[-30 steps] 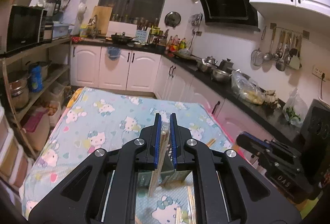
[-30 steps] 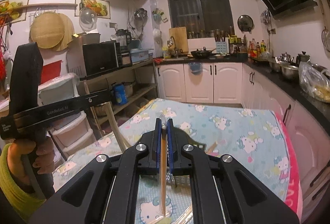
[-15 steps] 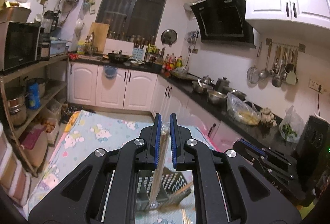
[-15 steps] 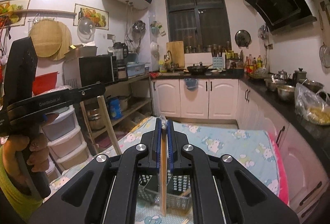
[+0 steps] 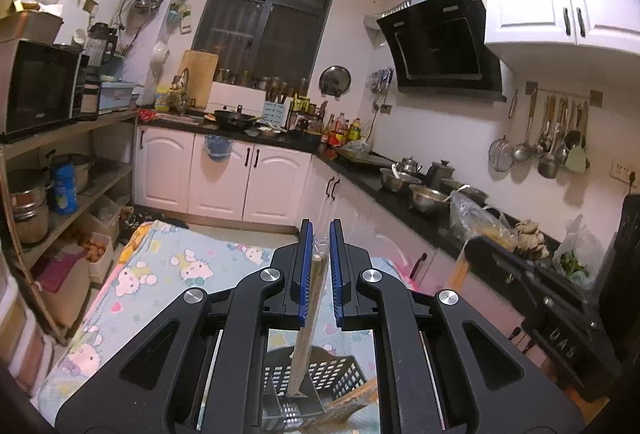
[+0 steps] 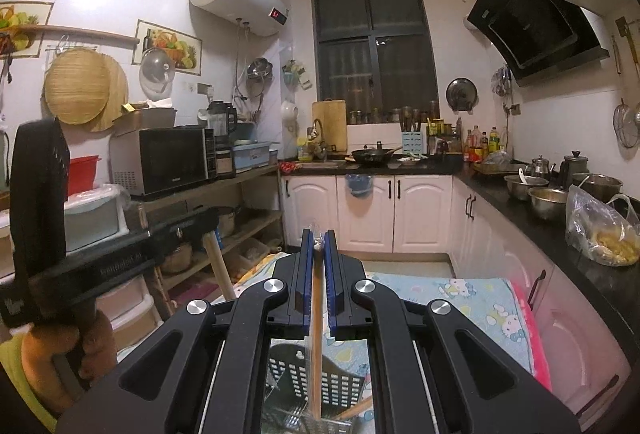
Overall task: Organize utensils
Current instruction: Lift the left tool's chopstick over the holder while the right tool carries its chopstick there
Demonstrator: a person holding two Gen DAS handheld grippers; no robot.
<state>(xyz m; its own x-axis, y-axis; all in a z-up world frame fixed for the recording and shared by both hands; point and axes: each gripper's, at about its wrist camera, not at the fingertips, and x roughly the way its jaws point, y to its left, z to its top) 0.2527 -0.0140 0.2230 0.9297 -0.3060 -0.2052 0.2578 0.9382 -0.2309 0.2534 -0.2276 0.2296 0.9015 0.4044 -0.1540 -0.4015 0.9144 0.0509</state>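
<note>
In the left wrist view my left gripper (image 5: 320,230) is shut on a plastic-wrapped wooden chopstick pair (image 5: 307,318). It hangs down with its lower end inside a black perforated utensil basket (image 5: 340,374). In the right wrist view my right gripper (image 6: 319,234) is shut on another wrapped chopstick pair (image 6: 316,338), which hangs over the same basket (image 6: 344,382). Each gripper shows in the other's view: the left gripper (image 6: 208,220) with its stick (image 6: 220,270) and the hand (image 6: 52,354) that holds it, and the right gripper (image 5: 474,248) at the right.
The basket stands on a table with a cartoon-cat cloth (image 5: 180,274). A wooden-handled utensil (image 6: 356,410) lies in the basket. A black counter (image 5: 400,194) with metal bowls and bags runs along the right. Open shelves with a microwave (image 5: 40,86) stand at the left.
Both grippers have risen and tilted upward with their chopsticks still held. The table has dropped low in both views, and the basket has come into sight under the hanging sticks.
</note>
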